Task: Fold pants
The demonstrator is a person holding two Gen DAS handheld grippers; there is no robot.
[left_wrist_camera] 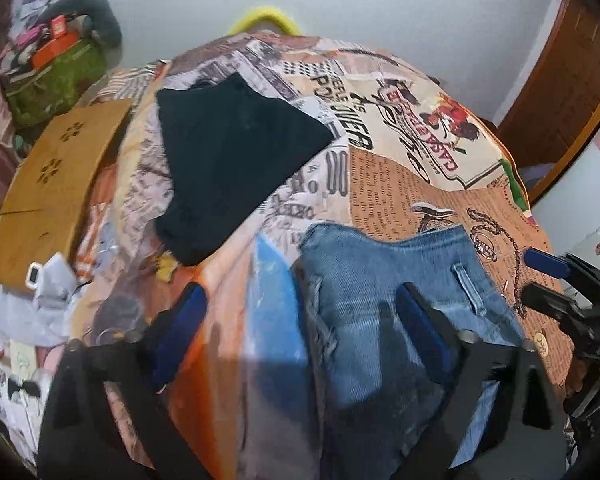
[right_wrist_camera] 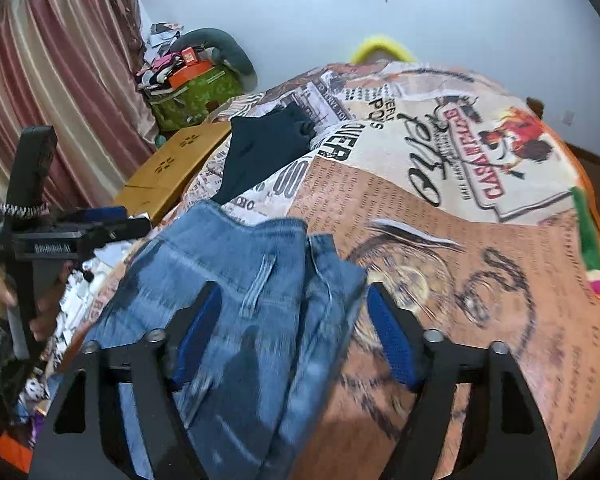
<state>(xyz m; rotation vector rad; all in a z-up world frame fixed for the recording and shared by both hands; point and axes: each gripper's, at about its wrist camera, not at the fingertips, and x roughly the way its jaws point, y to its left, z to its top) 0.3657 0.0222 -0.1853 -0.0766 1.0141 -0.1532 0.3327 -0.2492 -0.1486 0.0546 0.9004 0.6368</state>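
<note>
Two pants: blue jeans (right_wrist_camera: 236, 280), dark pair (left_wrist_camera: 228, 160).

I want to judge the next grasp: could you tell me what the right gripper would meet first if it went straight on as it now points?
Most likely the jeans: the right gripper points down at their waistband, open jaws standing over the denim. Depth is unclear in the blur.

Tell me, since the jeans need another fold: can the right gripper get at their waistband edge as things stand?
Probably yes. The right gripper is open above the jeans, with nothing lying on the waistband; the dark folded garment lies farther back.
</note>
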